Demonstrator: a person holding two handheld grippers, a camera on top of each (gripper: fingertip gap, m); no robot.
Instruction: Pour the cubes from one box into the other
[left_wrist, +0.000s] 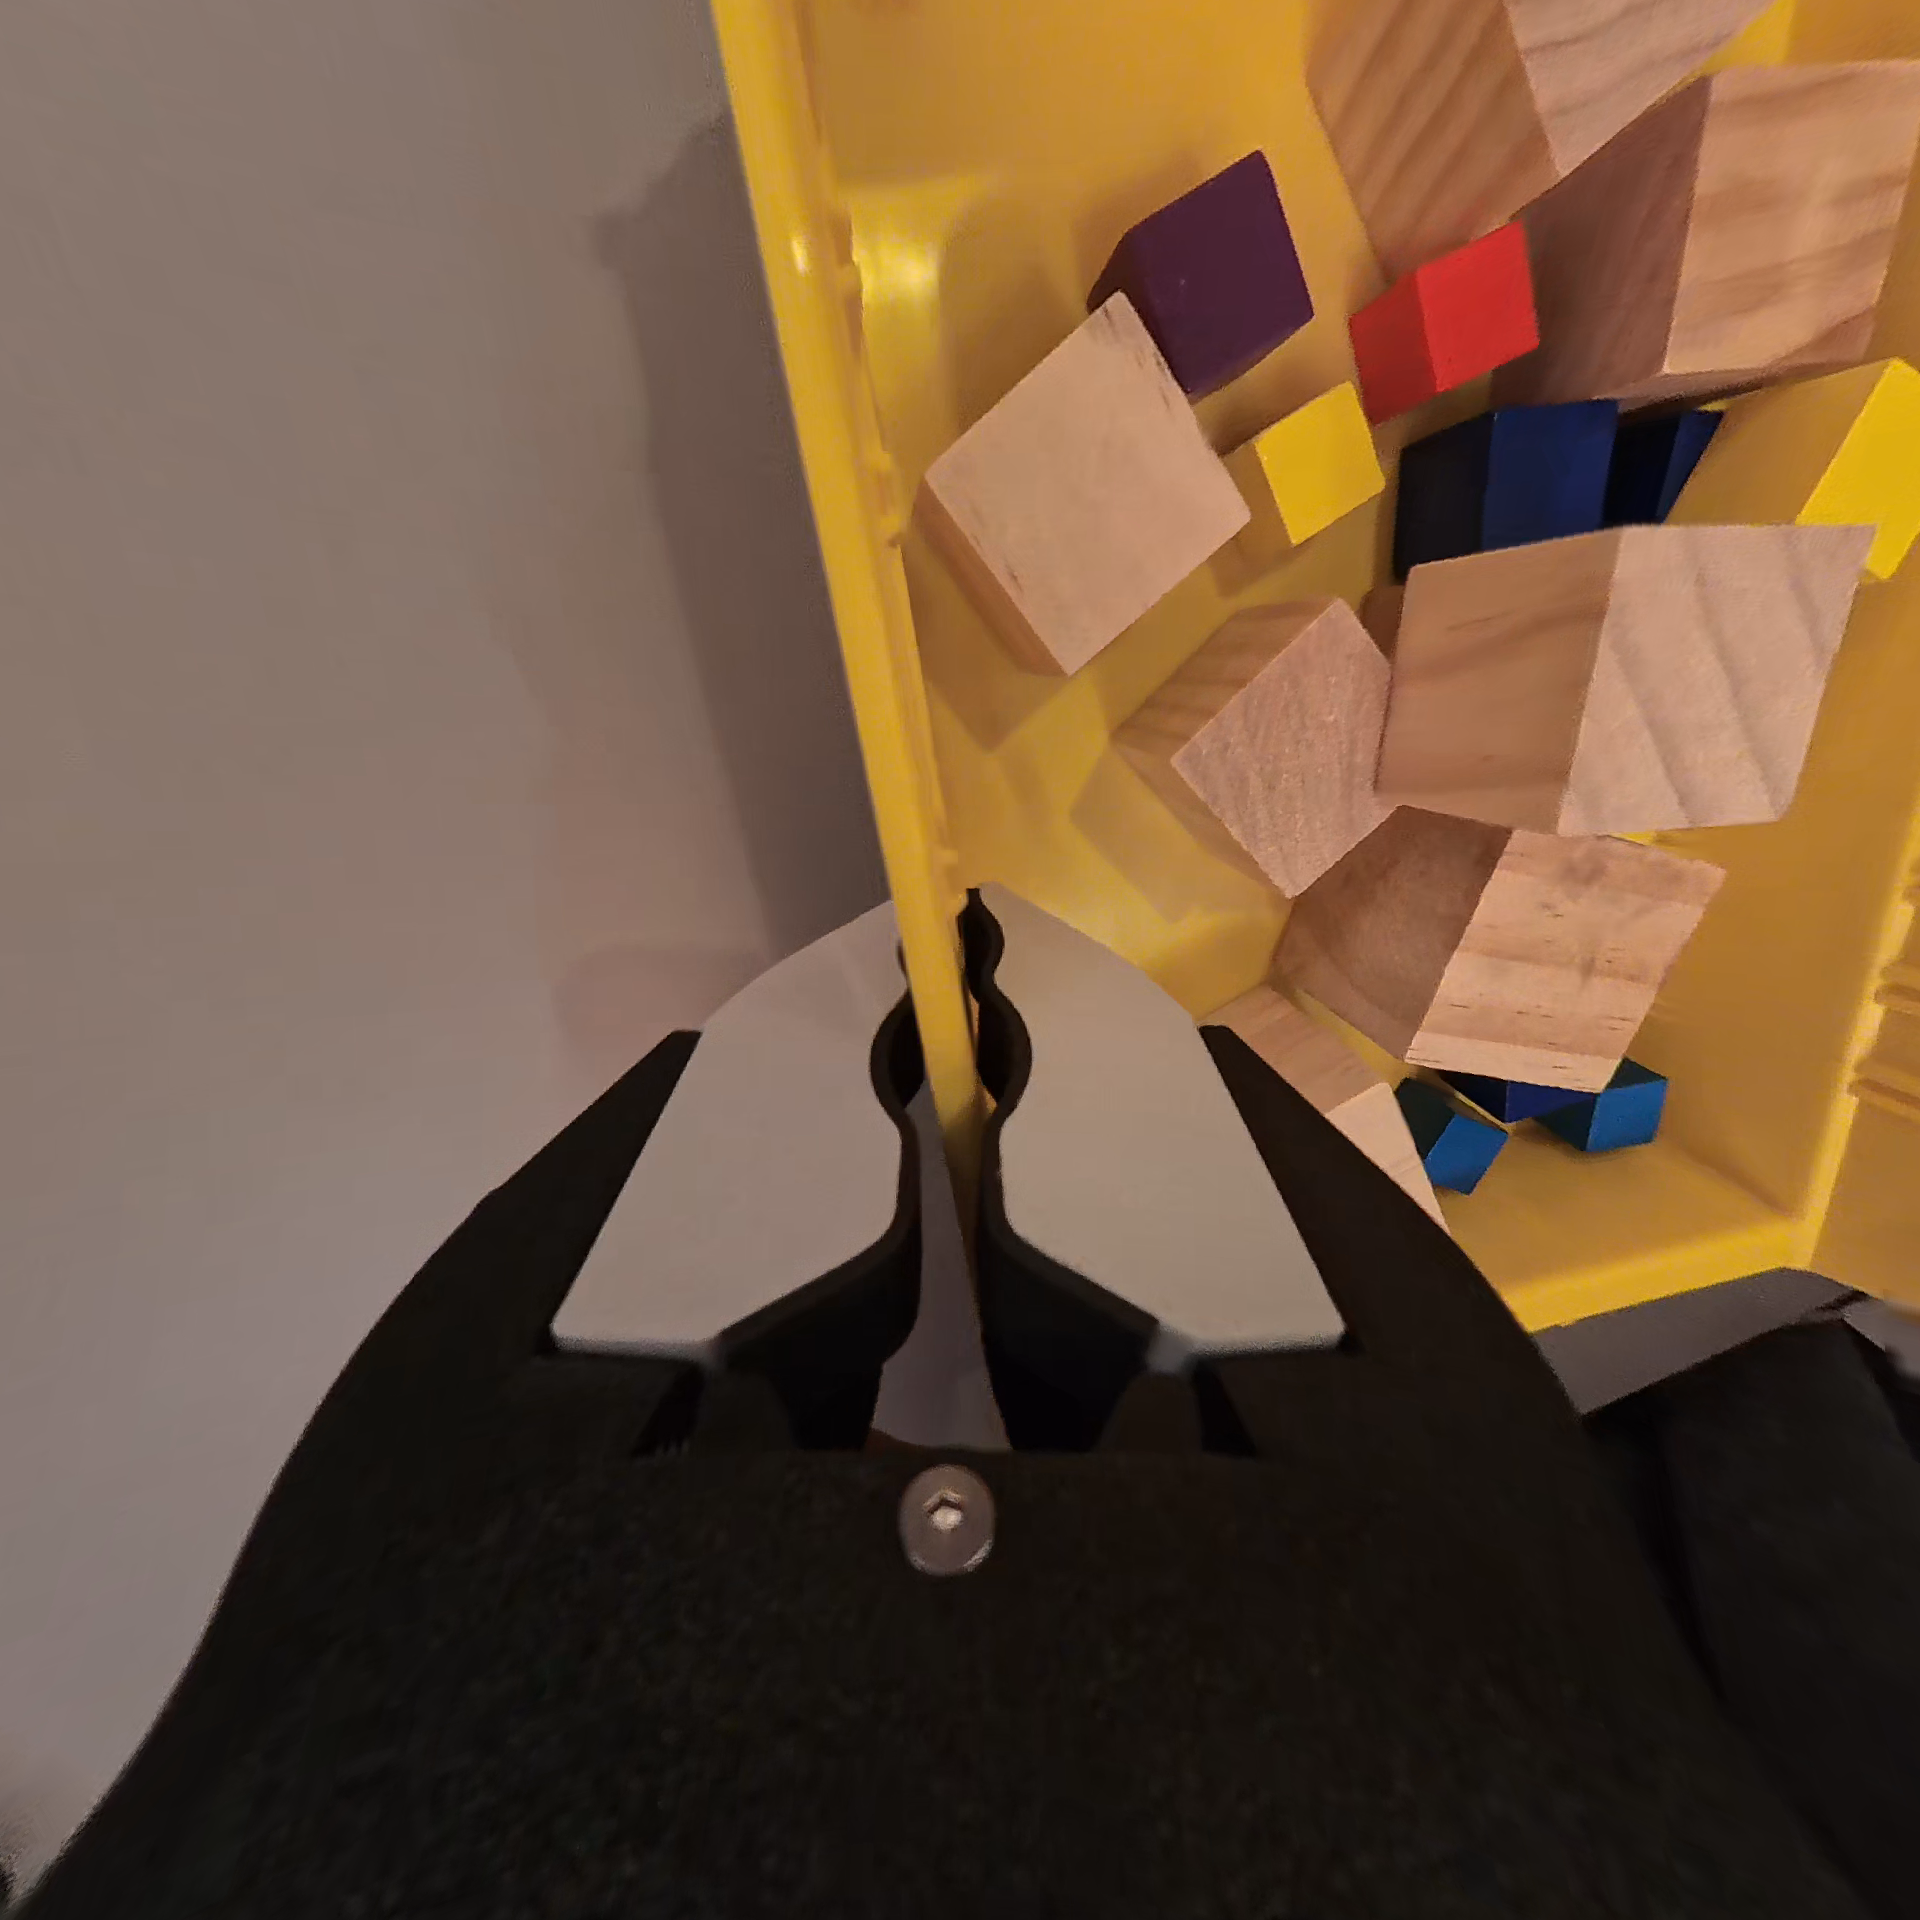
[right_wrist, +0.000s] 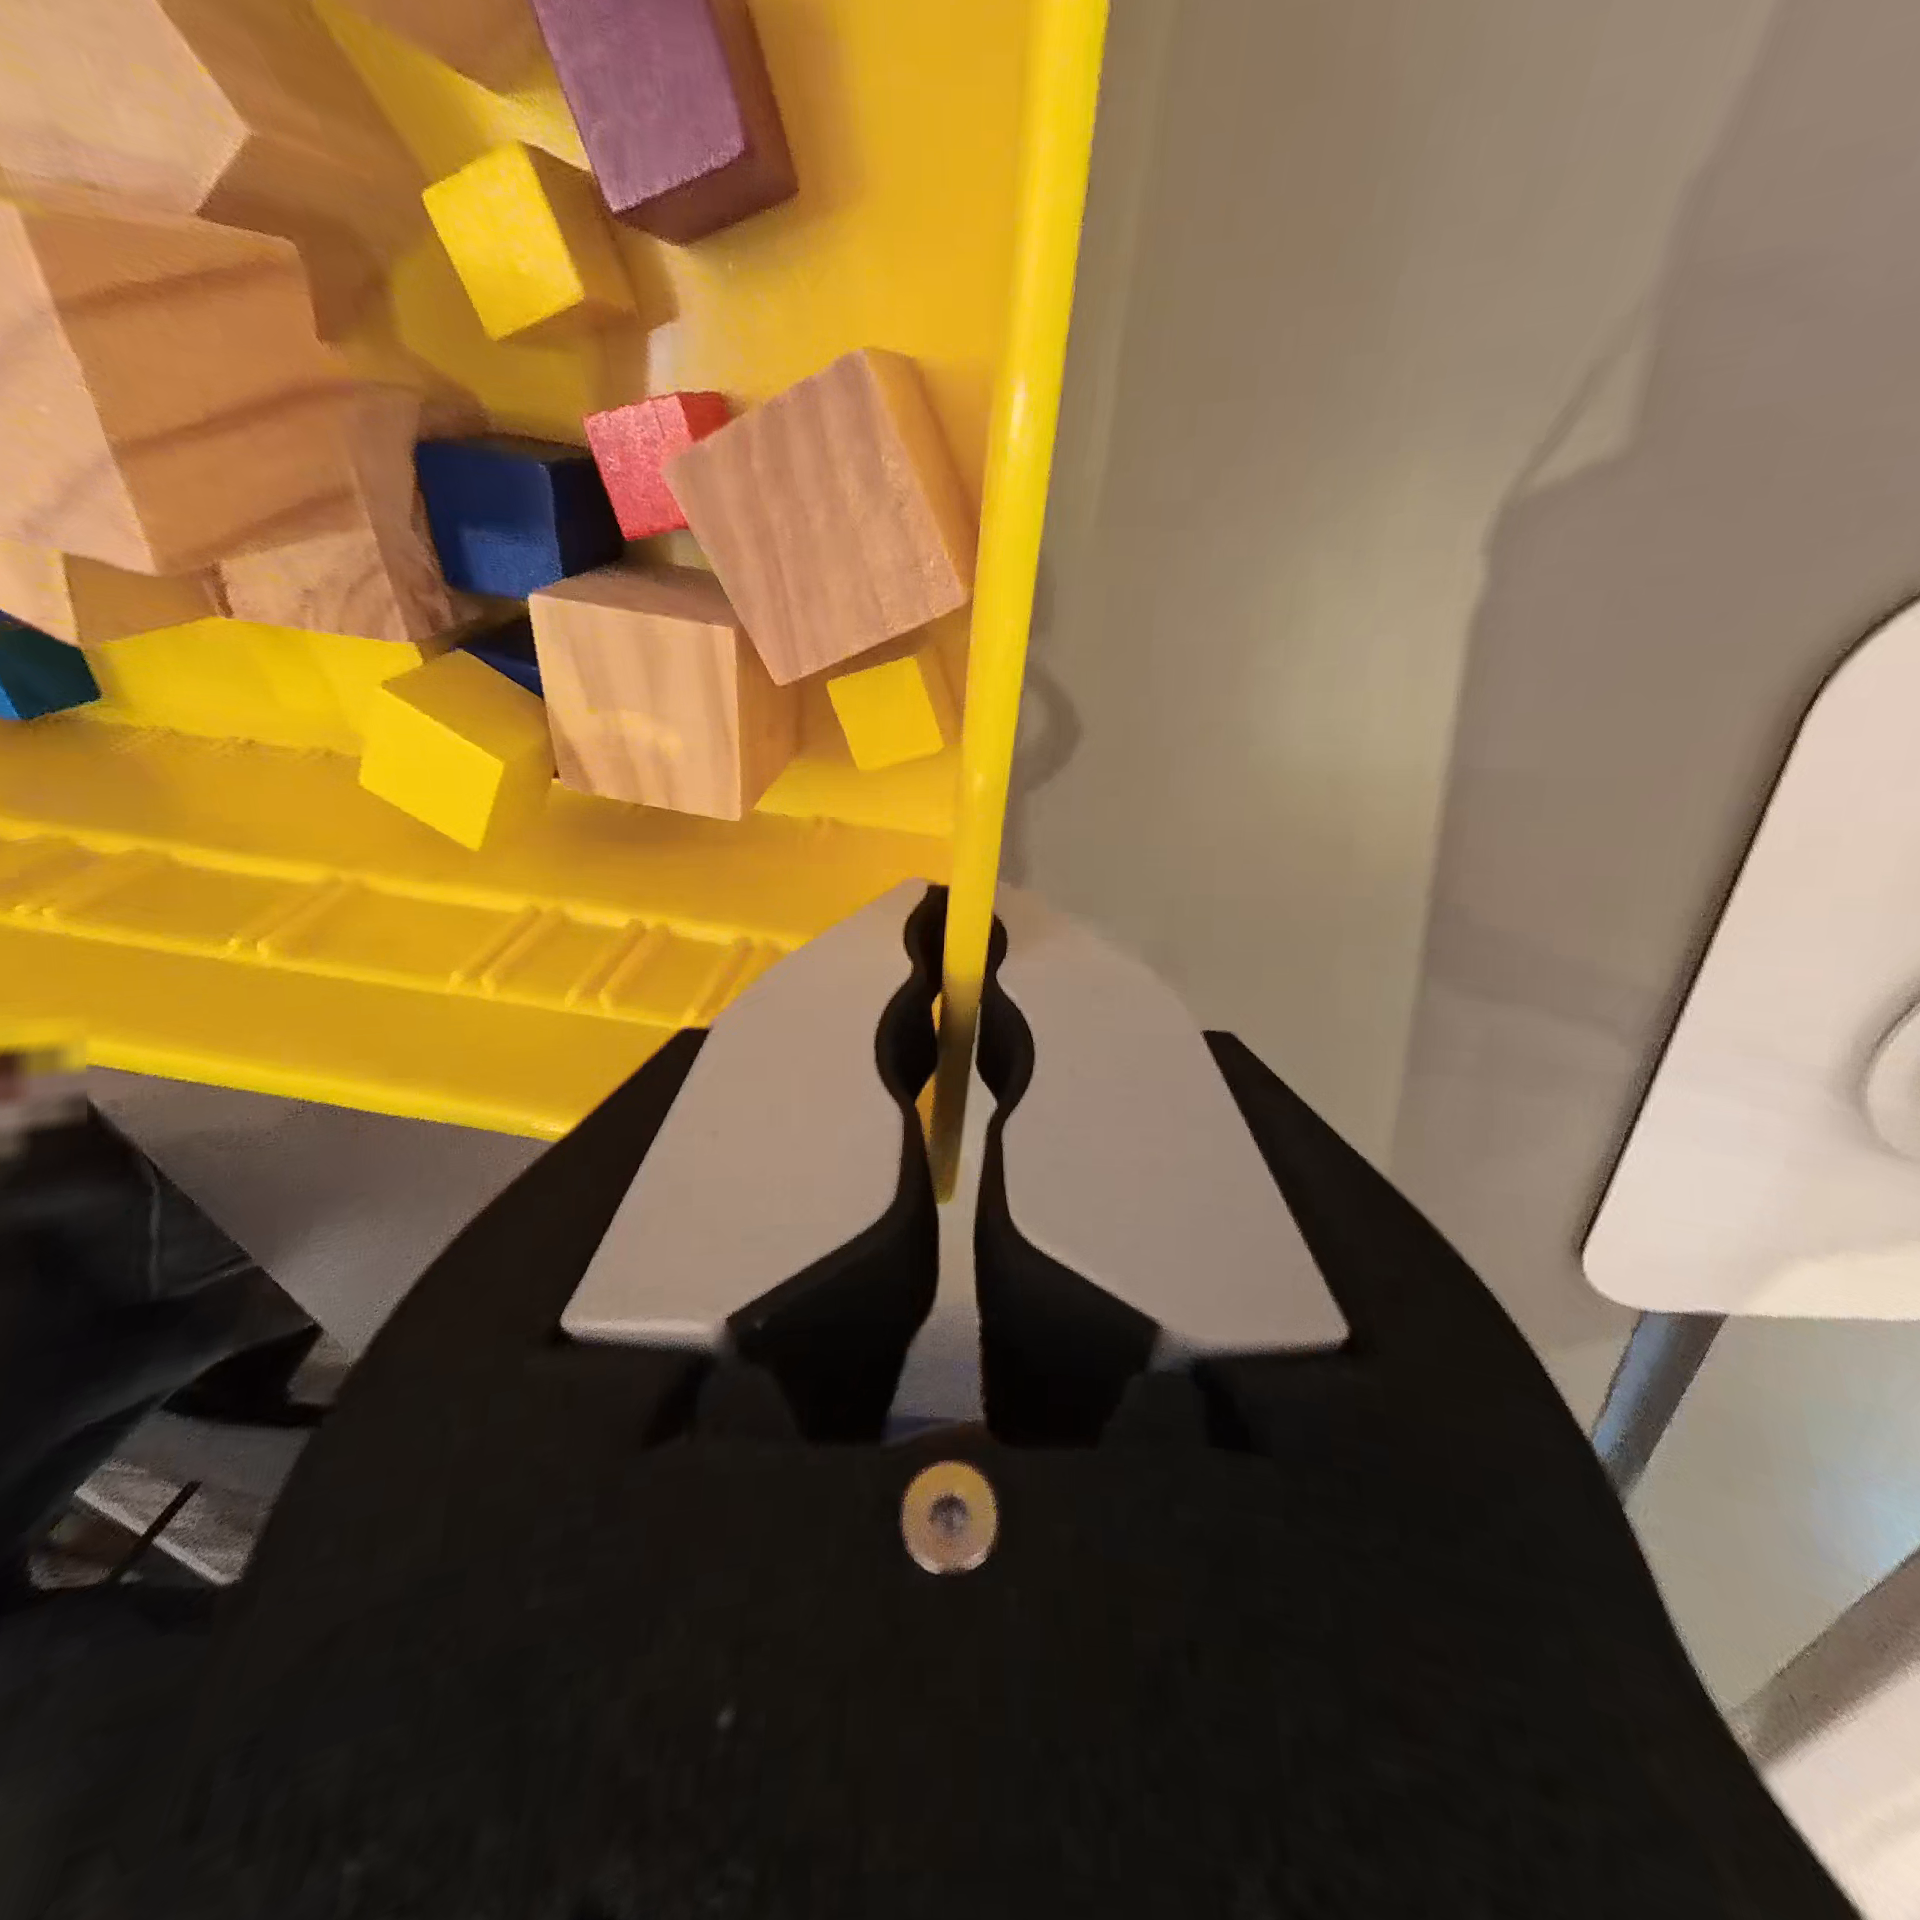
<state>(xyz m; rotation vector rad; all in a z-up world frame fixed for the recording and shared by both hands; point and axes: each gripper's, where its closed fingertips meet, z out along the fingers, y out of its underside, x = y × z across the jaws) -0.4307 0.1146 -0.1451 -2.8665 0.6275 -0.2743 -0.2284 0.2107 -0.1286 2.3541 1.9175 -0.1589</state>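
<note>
A yellow plastic box (left_wrist: 831, 436) is held between both grippers. My left gripper (left_wrist: 951, 940) is shut on its left wall. My right gripper (right_wrist: 961, 935) is shut on its right wall (right_wrist: 1023, 468). The box is full of cubes: several plain wooden ones (left_wrist: 1086, 483), a purple one (left_wrist: 1221, 265), a red one (left_wrist: 1449, 317), yellow ones (left_wrist: 1320, 457) and dark blue ones (left_wrist: 1496, 473). In the right wrist view I see the wooden cubes (right_wrist: 831, 514), the purple (right_wrist: 655, 94), red (right_wrist: 639, 462), yellow (right_wrist: 514, 239) and blue (right_wrist: 514, 520) cubes. The second box is not in view.
A plain pale surface (left_wrist: 364, 623) lies to the left of the box. A white chair-like seat (right_wrist: 1766, 987) on a metal leg (right_wrist: 1652, 1382) stands to the right. Dark clothing (right_wrist: 114, 1299) shows at lower left of the right wrist view.
</note>
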